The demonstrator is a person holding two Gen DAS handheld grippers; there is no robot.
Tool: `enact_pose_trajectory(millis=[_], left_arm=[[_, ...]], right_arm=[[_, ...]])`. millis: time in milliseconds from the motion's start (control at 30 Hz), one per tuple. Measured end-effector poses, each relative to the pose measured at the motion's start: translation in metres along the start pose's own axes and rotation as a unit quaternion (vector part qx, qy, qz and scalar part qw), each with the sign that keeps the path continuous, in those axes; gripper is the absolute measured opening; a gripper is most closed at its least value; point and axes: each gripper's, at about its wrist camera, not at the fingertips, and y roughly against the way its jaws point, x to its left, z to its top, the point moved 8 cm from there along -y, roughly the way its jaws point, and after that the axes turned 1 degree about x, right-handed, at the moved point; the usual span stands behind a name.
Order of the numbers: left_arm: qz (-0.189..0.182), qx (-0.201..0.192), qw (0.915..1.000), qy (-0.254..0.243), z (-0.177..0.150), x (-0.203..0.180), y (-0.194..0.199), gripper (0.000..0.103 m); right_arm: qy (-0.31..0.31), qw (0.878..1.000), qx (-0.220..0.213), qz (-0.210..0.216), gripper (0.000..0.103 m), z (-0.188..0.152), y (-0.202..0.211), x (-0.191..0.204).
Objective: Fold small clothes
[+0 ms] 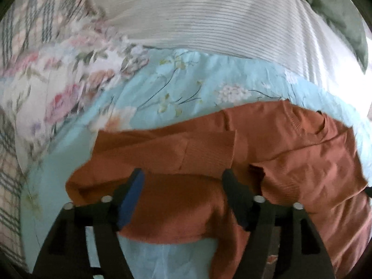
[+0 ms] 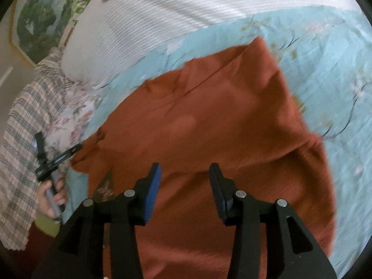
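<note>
A rust-orange knit sweater (image 1: 267,144) lies on a light-blue floral bedsheet (image 1: 186,86). One sleeve is folded across its body, with the ribbed cuff (image 1: 209,153) just ahead of my left gripper (image 1: 182,176). The left gripper is open and empty, low over the sweater's near edge. In the right wrist view the sweater (image 2: 209,116) fills the middle. My right gripper (image 2: 184,169) is open and empty, just above the cloth. The left gripper and the hand holding it show at the far left of that view (image 2: 55,158).
A white striped pillow (image 1: 209,16) lies behind the sweater, also in the right wrist view (image 2: 162,11). A pink floral cloth (image 1: 58,88) and a plaid blanket (image 2: 21,139) lie to the left. A green cloth (image 1: 337,11) sits at the far right.
</note>
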Motion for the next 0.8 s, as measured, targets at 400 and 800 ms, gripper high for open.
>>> enact_pose_trajectory(millis=[400, 800], left_arm=[[0.01, 0.061, 0.9978, -0.026, 0.008, -0.021, -0.071, 0.011], [-0.128, -0.021, 0.9899, 0.057, 0.023, -0.057, 0.035, 0.002]], right_arm=[[0.009, 0.999, 0.035, 0.027, 0.045, -0.023, -0.032, 0.03], [0.009, 1.0, -0.015, 0.026, 0.045, -0.016, 0.003, 0.018]])
